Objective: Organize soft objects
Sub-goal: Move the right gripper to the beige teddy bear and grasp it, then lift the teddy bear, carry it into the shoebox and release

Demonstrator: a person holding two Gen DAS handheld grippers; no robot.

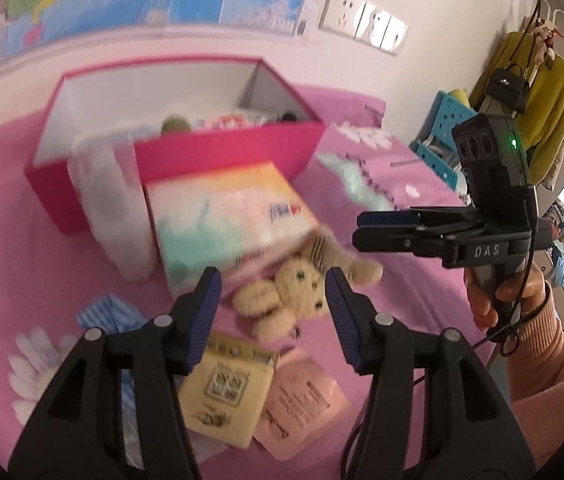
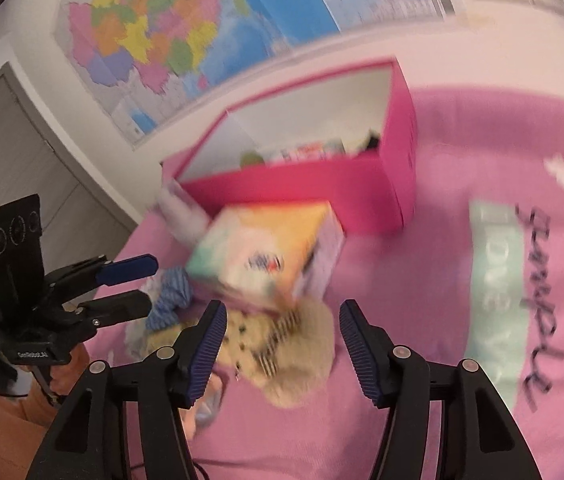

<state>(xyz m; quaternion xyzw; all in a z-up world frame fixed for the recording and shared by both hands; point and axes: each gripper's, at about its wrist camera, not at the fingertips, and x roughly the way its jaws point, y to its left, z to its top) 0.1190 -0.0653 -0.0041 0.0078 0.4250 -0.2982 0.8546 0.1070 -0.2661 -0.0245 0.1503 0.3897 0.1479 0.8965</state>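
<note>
Both tools hang released, my right tool just above the bear lying on the bed under the tissue pack, so I should straddle its body squarely before lifting toward the box

Both wrist cameras look down closely along their fingers, sharing the teddy bear and the pink box at twelve o'clock.

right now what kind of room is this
Probably a bedroom: a pink bedspread as the work surface, a wall map above it, and a yellow sweater with a handbag hanging nearby.
</note>
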